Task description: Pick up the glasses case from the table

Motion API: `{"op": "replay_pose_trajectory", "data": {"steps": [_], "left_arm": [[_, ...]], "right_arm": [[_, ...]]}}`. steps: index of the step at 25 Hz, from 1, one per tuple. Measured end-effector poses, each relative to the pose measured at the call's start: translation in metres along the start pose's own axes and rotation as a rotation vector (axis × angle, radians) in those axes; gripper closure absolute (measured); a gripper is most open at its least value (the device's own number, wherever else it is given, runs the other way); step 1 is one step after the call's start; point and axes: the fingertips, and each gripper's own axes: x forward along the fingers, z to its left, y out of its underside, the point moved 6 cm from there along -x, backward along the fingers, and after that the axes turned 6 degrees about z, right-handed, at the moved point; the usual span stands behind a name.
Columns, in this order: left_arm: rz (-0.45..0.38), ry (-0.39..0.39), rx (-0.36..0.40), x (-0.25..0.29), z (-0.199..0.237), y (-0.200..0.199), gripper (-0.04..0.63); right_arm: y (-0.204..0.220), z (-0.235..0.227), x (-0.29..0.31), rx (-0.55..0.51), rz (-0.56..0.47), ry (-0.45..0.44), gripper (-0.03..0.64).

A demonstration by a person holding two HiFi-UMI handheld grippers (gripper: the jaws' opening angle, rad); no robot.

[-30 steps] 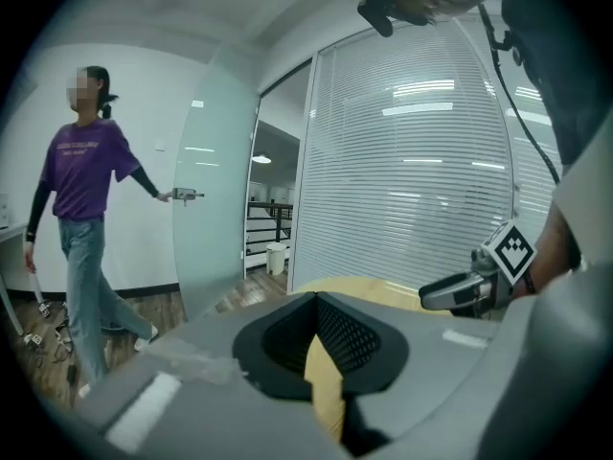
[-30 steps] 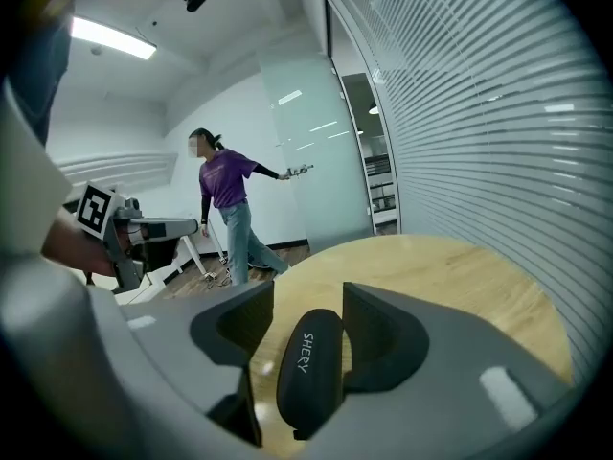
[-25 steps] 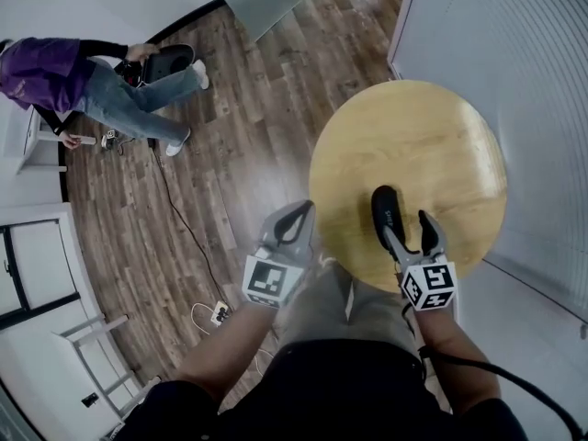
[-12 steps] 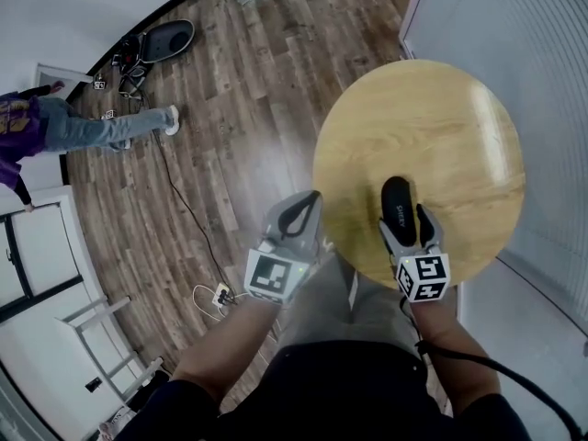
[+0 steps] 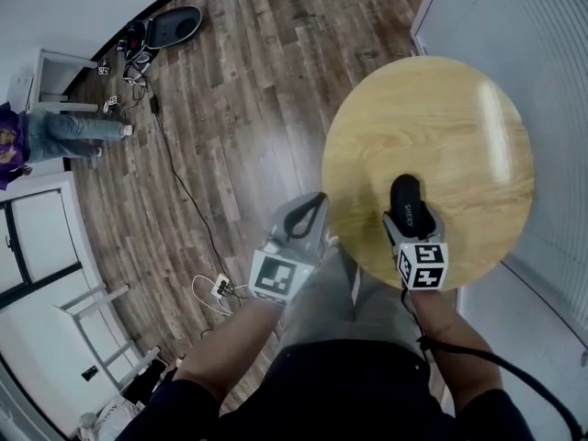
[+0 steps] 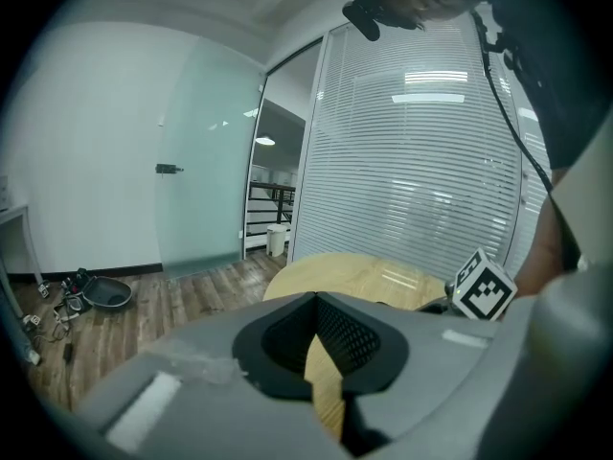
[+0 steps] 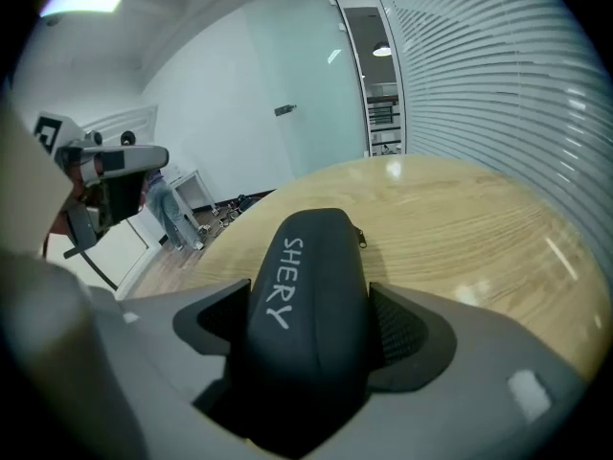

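A black zip glasses case with white lettering lies on the round wooden table near its front edge. My right gripper is open and straddles the case's near end; in the right gripper view the case fills the gap between the two pads, with a thin sliver of room on each side. My left gripper hangs off the table's left edge above the floor, shut and empty. In the left gripper view its tips meet, and the table shows beyond.
Slatted blinds run along the table's right side. Wood floor lies to the left, with a cable and power strip. A person's legs show at the far left beside white furniture. A dark floor object lies at the back.
My right gripper has sunk and slid forward, so the case now sits between its jaws instead of ahead of them. The left gripper dropped slightly. The person walked off to the left.
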Motion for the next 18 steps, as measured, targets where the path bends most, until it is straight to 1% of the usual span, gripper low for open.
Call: {"op": "replay_pose_trajectory", "data": {"steps": [2, 6, 10, 13, 15, 18], "left_arm": [[-0.008, -0.002, 0.003, -0.005, -0.002, -0.001, 0.592], [-0.018, 0.006, 0.034, -0.013, -0.004, -0.008, 0.592], [-0.033, 0.005, 0.042, -0.019, -0.005, -0.018, 0.592], [-0.032, 0.007, 0.075, -0.023, -0.006, -0.026, 0.592], [-0.04, 0.009, 0.084, -0.026, -0.009, -0.03, 0.592], [-0.052, 0.014, 0.11, -0.03, -0.015, -0.04, 0.592]], "right_arm": [[0.002, -0.001, 0.001, 0.005, 0.003, 0.005, 0.229], [0.002, 0.0, -0.003, -0.015, 0.001, -0.012, 0.244], [-0.012, 0.006, -0.023, -0.038, -0.053, -0.029, 0.245], [-0.022, 0.007, -0.039, -0.043, -0.077, -0.022, 0.247], [-0.027, 0.007, -0.051, -0.041, -0.096, -0.016, 0.247], [-0.039, 0.009, -0.077, -0.033, -0.144, -0.008, 0.247]]}}
